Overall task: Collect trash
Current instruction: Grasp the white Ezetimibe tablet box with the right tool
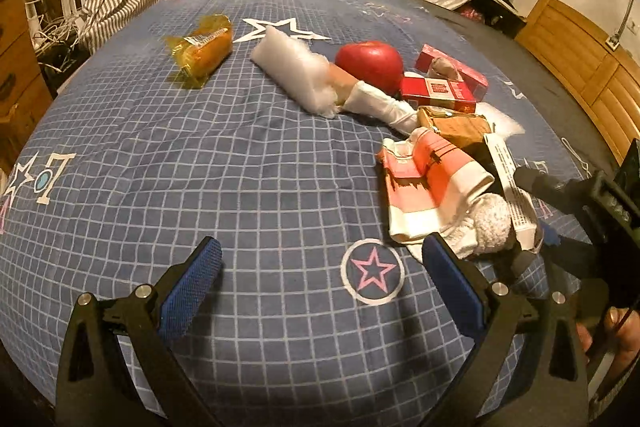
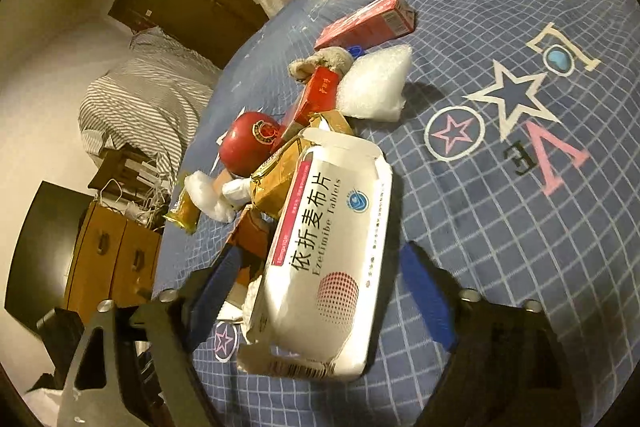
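Between the spread fingers of the right gripper (image 2: 320, 291) lies a flattened white medicine carton (image 2: 320, 251), printed "Ezetimibe Tablets", on the blue checked bedspread (image 2: 520, 227) at the near end of a litter heap. Neither blue pad visibly touches it, so it is framed, not pinched. It looks like empty thin card with torn flaps: very light, easily crushed, and glossy enough to slip, so a squeeze across its narrow width near the middle seems safest, away from the ragged ends. Behind it sit a gold foil wrapper (image 2: 280, 183), a red apple (image 2: 250, 143), red cartons and white wadding (image 2: 376, 87). The left gripper (image 1: 320, 267) hovers with fingers wide apart over bare bedspread, holding nothing; a crumpled pink-and-white wrapper (image 1: 428, 191) lies just right of it.
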